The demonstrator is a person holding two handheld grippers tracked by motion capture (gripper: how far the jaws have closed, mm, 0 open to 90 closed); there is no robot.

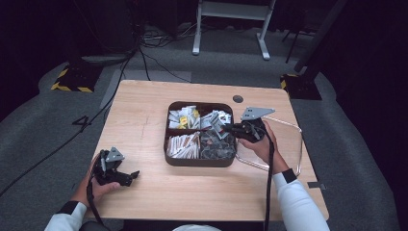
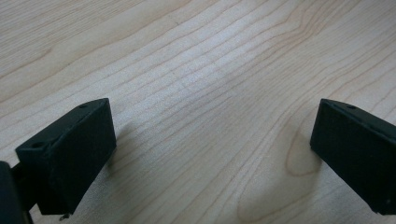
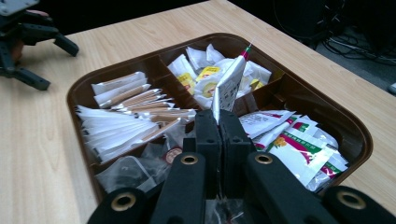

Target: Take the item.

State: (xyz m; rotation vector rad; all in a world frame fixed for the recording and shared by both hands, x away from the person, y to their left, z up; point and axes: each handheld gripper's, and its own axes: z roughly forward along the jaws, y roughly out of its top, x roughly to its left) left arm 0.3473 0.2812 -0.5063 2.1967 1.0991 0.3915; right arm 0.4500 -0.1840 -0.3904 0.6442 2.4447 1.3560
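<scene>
In the right gripper view, a small white packet (image 3: 229, 86) is seen clamped upright between the closed jaws of the right gripper (image 3: 218, 122), its long axis standing above the divided brown tray (image 3: 359, 135) of sachets. Its printing cannot be read. In the high view, the left gripper (image 1: 129, 177) rests spread apart on the tabletop (image 1: 144, 110), well left of the tray.

My left gripper (image 1: 129, 176) sits low at my near left, its 2 jaws spread wide and holding nothing, my left hand (image 1: 96, 185) wrapped around its body. My right gripper (image 1: 230, 129) reaches forward from my right hand (image 1: 262, 144), jaws pressed tight together.
</scene>
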